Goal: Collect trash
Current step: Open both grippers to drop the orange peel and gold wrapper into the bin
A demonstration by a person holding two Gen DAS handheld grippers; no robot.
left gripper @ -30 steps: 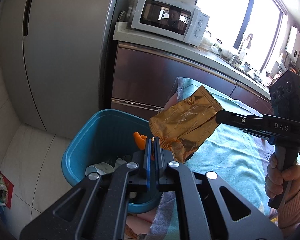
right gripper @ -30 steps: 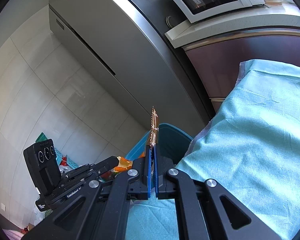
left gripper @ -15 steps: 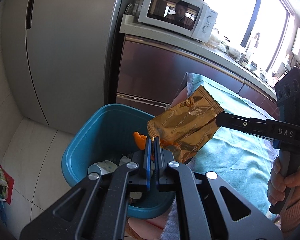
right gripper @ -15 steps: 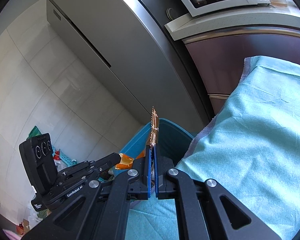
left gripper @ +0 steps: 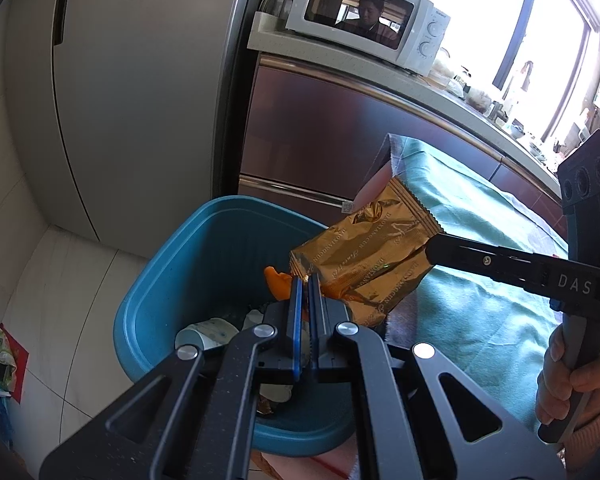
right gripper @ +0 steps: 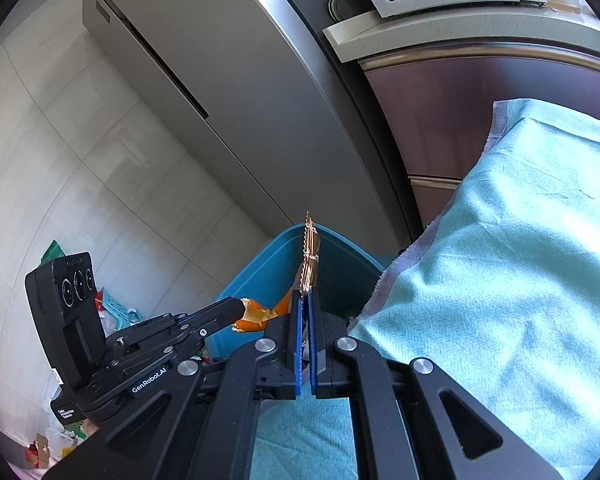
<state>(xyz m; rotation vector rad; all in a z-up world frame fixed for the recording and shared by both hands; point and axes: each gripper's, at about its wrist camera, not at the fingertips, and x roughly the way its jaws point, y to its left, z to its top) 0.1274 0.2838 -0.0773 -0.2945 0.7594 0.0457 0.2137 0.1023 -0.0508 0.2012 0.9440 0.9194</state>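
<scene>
1. Left wrist view: my left gripper (left gripper: pixel 308 280) is clenched on an orange scrap (left gripper: pixel 278 282), a thin crinkled bit that sticks out above the blue bin (left gripper: pixel 172 280). It looks almost weightless and limp, so I judge a pinch at any edge is enough. My right gripper (left gripper: pixel 430 246) is clamped on one end of the gold foil wrapper (left gripper: pixel 364 256), which hangs over the bin's rim beside the tabletop's near corner, draped in teal cloth (left gripper: pixel 472 304). The foil looks light, stiff enough to stand out on its own, and slick, so the crimped seam seems the surest hold.

2. Right wrist view: the right gripper (right gripper: pixel 307 294) is shut on the wrapper (right gripper: pixel 310 248), seen edge-on with its serrated end upright before the bin (right gripper: pixel 268 264). The left gripper (right gripper: pixel 242 311) grips the orange scrap (right gripper: pixel 256 318) just beside it, near the bin's rim.
</scene>
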